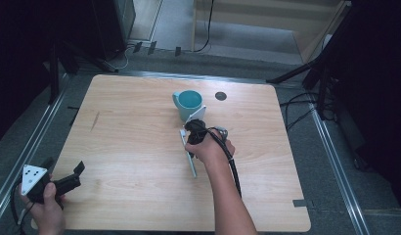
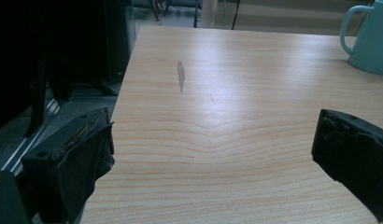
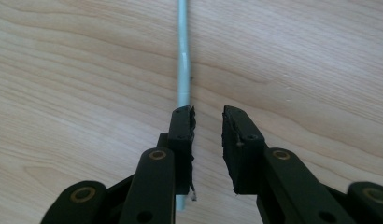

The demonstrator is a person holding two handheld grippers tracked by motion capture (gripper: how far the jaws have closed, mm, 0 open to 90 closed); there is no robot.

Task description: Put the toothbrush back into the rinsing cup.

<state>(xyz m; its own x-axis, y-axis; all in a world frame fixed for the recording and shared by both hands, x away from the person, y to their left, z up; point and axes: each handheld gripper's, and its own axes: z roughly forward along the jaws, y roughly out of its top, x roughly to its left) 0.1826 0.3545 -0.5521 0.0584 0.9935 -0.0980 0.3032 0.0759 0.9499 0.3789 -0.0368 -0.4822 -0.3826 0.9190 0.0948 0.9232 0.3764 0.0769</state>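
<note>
While the thin pale-blue rod (image 3: pixel 182 70) lies flat on the wooden table (image 1: pixel 130 147), just my side of the teal mug (image 1: pixel 189 104), I judge the step in hand to be the reach for it, with the pickup not yet made. My right gripper (image 3: pixel 207 122) hovers low over the rod, its jaws narrowed to a small gap with nothing between them: the rod runs along under the left jaw rather than into the gap, so the tongs grasp nothing. Next I would need to shift sideways until the rod sits between the pads, settle to the tabletop and squeeze; a thing so slim and smooth could roll or slip out. The rod looks like rigid plastic or painted metal, straight, glossy. The table is light wood grain, matte, with a dark scuff (image 2: pixel 180 75). My left gripper (image 2: pixel 213 149) waits at the near left corner, jaws wide apart and empty. The mug is round, smooth, with a loop handle.
</note>
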